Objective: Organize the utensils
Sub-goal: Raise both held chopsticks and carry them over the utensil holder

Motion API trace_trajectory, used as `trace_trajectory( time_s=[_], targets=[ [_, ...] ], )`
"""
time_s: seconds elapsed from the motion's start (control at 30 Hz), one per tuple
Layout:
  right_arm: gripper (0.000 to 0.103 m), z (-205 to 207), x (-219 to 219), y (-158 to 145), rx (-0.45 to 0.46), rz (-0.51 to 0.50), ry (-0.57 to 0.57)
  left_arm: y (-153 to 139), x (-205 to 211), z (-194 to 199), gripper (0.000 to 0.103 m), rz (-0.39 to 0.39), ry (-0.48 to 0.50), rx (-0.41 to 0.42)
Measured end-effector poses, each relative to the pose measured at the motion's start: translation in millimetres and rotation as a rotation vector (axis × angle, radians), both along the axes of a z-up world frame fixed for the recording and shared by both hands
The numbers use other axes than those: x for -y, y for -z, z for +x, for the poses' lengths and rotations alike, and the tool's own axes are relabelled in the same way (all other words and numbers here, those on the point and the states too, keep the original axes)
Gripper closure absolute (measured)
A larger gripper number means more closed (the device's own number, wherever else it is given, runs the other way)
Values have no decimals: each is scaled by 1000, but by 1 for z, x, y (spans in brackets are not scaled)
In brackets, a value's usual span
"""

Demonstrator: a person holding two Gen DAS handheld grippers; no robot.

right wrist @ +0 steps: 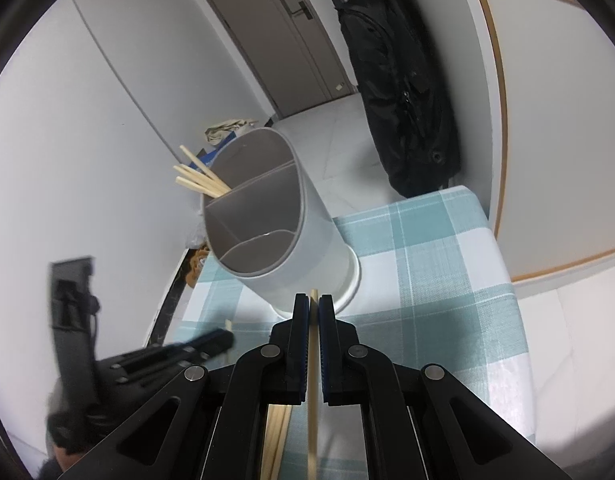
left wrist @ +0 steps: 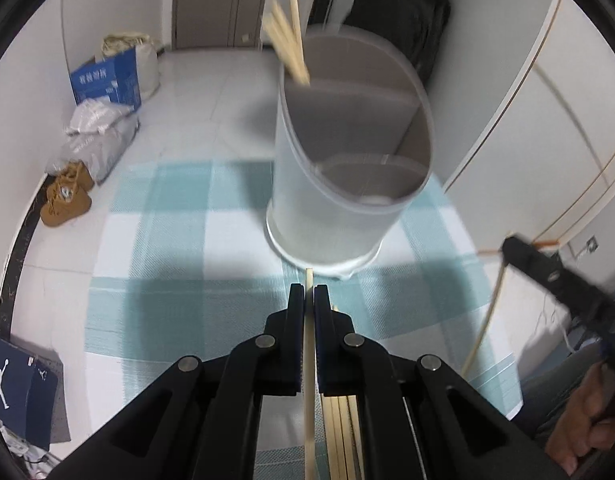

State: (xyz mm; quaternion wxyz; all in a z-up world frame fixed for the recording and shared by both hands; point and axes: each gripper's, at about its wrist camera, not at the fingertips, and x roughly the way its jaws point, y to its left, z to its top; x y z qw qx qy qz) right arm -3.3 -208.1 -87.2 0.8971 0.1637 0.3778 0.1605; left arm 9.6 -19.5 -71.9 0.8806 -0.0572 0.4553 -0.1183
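A grey cylindrical utensil holder (left wrist: 339, 168) with inner dividers stands on the checked tablecloth (left wrist: 167, 264); it also shows in the right wrist view (right wrist: 283, 220). Several wooden chopsticks (left wrist: 287, 44) lean out of its far compartment, also seen in the right wrist view (right wrist: 199, 178). My left gripper (left wrist: 308, 292) is shut on one chopstick (left wrist: 308, 344), just in front of the holder's base. My right gripper (right wrist: 314, 300) is shut on another chopstick (right wrist: 313, 380), also near the base. More loose chopsticks (left wrist: 339, 432) lie on the cloth under the grippers (right wrist: 277, 432).
The right gripper (left wrist: 547, 276) shows at the right of the left wrist view, the left gripper (right wrist: 179, 354) at lower left of the right wrist view. A black bag (right wrist: 403, 92) hangs beyond the table's far edge. Boxes, bags and shoes (left wrist: 67, 196) lie on the floor.
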Motion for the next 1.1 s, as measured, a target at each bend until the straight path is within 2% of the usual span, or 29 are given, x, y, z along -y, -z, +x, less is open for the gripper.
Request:
trace_trajectory(
  time_s=[0.07, 0.2, 0.37, 0.63, 0.87, 0.97, 1.1],
  targets=[
    [99, -5, -3, -4, 17, -6, -7, -10, -1, -6, 102, 0, -2, 47],
    [99, -17, -5, -8, 37, 9, -20, -23, -1, -18, 102, -18, 15, 90],
    [99, -29, -9, -13, 73, 19, -31, -32, 3, -25, 102, -23, 33, 113],
    [99, -49, -21, -34, 207, -30, -48, -48, 3, -33, 102, -6, 44, 136],
    [99, -50, -23, -36, 220, -47, -41, -65, 8, -36, 102, 2, 42, 182],
    [99, -50, -21, -37, 227, -45, -35, -69, 7, -32, 102, -37, 43, 178],
    [99, -49, -18, -40, 228, -32, -27, -80, 13, -32, 102, -23, 55, 221]
  ],
)
